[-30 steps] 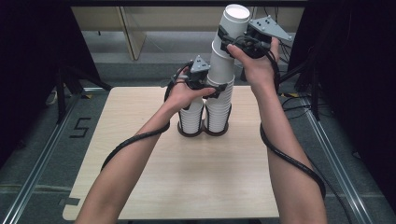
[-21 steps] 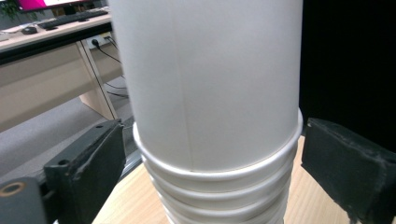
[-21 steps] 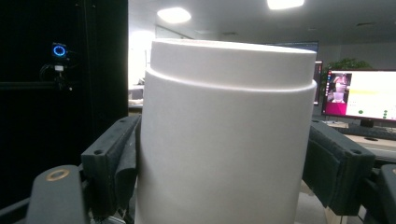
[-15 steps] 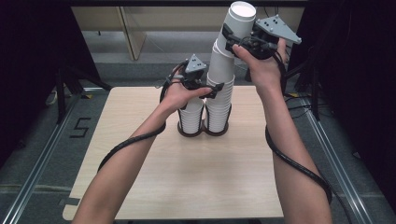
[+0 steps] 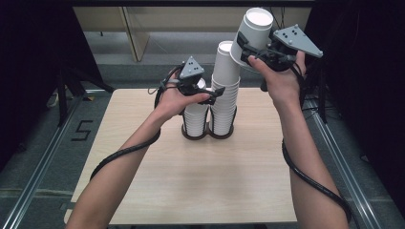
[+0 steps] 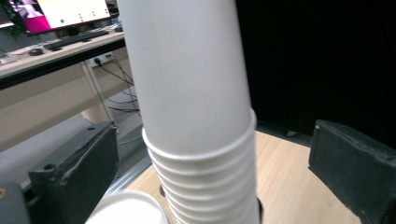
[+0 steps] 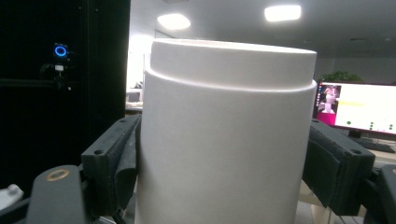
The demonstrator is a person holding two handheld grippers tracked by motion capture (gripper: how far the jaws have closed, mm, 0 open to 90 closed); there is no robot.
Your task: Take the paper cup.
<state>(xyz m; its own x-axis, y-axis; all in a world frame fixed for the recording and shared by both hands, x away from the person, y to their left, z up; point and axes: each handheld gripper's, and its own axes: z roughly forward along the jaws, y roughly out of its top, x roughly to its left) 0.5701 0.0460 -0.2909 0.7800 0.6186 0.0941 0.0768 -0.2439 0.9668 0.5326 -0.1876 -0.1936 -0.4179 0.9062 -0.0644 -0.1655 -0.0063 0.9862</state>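
My right fingers [image 5: 248,51] pinch a single white cup [image 5: 252,36], lifted clear toward the upper right of the frame so it comes free of the tall stack [image 5: 224,95]. My left fingers [image 5: 210,93] have just been spreading and now stand wide on either side of that stack, pressing nothing; they sit there to steady it. A shorter stack [image 5: 196,119] stands beside it in the holder on the table [image 5: 191,181]. A second ago the cup sat nested on the tall stack.

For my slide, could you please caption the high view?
Right gripper lifts a paper cup off the taller stack; left gripper, jaws open, stays beside it.
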